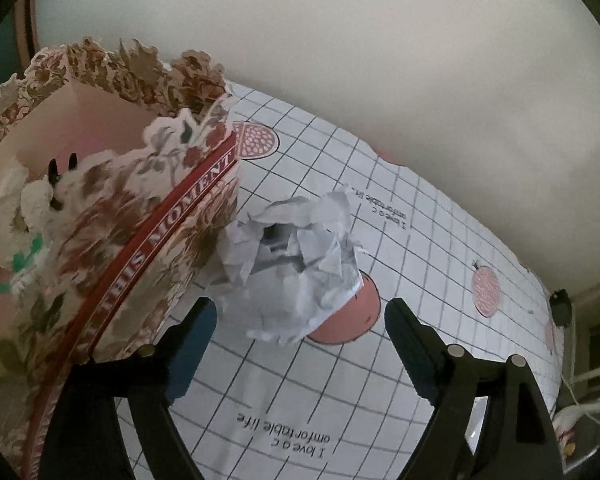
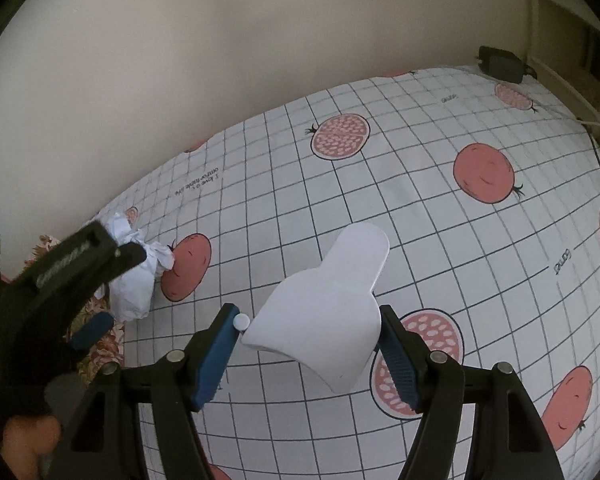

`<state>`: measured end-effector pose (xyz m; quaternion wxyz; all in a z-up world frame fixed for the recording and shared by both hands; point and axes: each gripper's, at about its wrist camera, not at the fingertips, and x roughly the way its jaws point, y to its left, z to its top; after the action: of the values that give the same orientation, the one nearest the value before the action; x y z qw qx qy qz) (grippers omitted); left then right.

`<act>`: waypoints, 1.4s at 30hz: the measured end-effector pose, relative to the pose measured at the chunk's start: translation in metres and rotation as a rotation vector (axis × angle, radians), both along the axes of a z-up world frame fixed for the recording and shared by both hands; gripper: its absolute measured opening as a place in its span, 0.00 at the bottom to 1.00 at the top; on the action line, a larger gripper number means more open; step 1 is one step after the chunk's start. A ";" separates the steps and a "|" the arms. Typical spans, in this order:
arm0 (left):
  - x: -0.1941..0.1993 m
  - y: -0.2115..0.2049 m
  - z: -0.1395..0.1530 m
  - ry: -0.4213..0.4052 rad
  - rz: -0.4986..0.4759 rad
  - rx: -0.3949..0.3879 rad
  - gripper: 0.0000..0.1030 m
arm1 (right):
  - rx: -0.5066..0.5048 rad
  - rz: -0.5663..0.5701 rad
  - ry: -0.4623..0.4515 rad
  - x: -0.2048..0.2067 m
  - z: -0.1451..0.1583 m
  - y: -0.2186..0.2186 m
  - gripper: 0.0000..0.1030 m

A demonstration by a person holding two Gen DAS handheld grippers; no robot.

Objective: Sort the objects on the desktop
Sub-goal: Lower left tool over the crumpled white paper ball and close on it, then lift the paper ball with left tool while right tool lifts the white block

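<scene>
Right gripper (image 2: 308,340) seemingly grips white scoop (image 2: 328,312), crumpled paper (image 1: 296,268) lies loose

Two close wrist views angled down, sharing the crumpled paper (image 1: 296,264) and tablecloth (image 2: 380,160).

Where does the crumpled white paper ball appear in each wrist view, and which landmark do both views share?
Left wrist view: the crumpled paper ball sits at centre, beside the floral box, beyond the open left claw.
Right wrist view: the same ball lies at the left edge, partly behind the left claw's arm.
Shared landmark: the whole pink pomegranate print touching the ball.
</scene>
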<state>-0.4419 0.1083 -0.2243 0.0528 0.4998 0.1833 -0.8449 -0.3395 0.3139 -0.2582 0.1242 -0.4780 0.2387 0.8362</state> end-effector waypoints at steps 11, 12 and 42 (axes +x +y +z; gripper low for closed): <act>-0.017 0.002 -0.005 -0.007 0.046 -0.075 0.79 | 0.002 0.004 -0.002 -0.003 -0.001 -0.001 0.70; -0.016 0.000 -0.004 -0.006 0.050 -0.082 0.79 | 0.002 0.003 -0.001 -0.002 0.000 -0.002 0.70; 0.047 -0.022 0.010 -0.039 -0.040 -0.005 0.29 | -0.048 0.002 0.048 0.036 0.044 -0.016 0.70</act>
<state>-0.3952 0.0866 -0.2147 0.0406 0.5198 0.1698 -0.8363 -0.3035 0.2983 -0.2138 0.1061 -0.4610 0.2610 0.8415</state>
